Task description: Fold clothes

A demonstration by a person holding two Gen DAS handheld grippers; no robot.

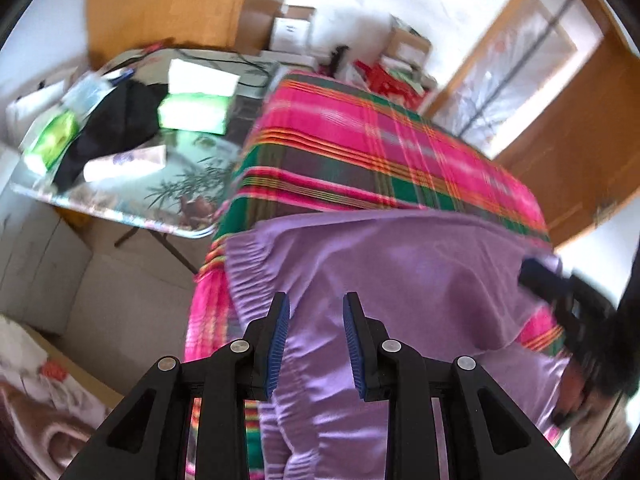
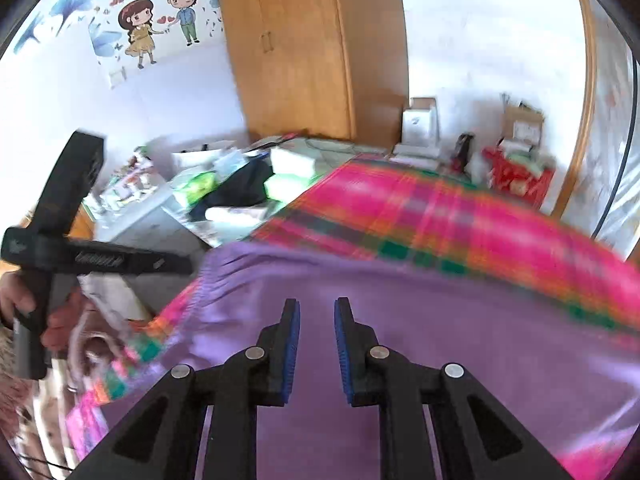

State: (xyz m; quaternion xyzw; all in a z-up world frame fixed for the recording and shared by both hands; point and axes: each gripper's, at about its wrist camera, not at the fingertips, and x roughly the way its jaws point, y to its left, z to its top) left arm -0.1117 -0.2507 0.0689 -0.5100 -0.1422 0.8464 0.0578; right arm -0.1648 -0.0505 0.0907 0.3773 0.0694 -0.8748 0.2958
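A lilac garment [image 1: 400,272] with a gathered elastic edge [image 1: 244,280] lies spread on a pink and green plaid blanket [image 1: 360,140]. My left gripper [image 1: 316,298] hovers over the garment near that edge. Its blue pads [image 1: 278,344] stand apart and only the cloth below shows between them. My right gripper [image 2: 316,302] hangs above the same lilac garment [image 2: 440,320], jaws apart with nothing between them. Its blurred body [image 1: 560,292] shows at the garment's right side in the left wrist view. A hand [image 2: 16,296] holds the left gripper's body [image 2: 100,258] at the blanket's left edge.
A folding table [image 1: 180,200] with a bamboo-print top stands left of the blanket, crowded with tissue packs [image 1: 192,112] and a black cloth [image 1: 116,120]. Behind are a wooden wardrobe [image 2: 300,48], boxes [image 2: 524,124], a red stool [image 2: 516,180] and a wooden door [image 1: 580,140].
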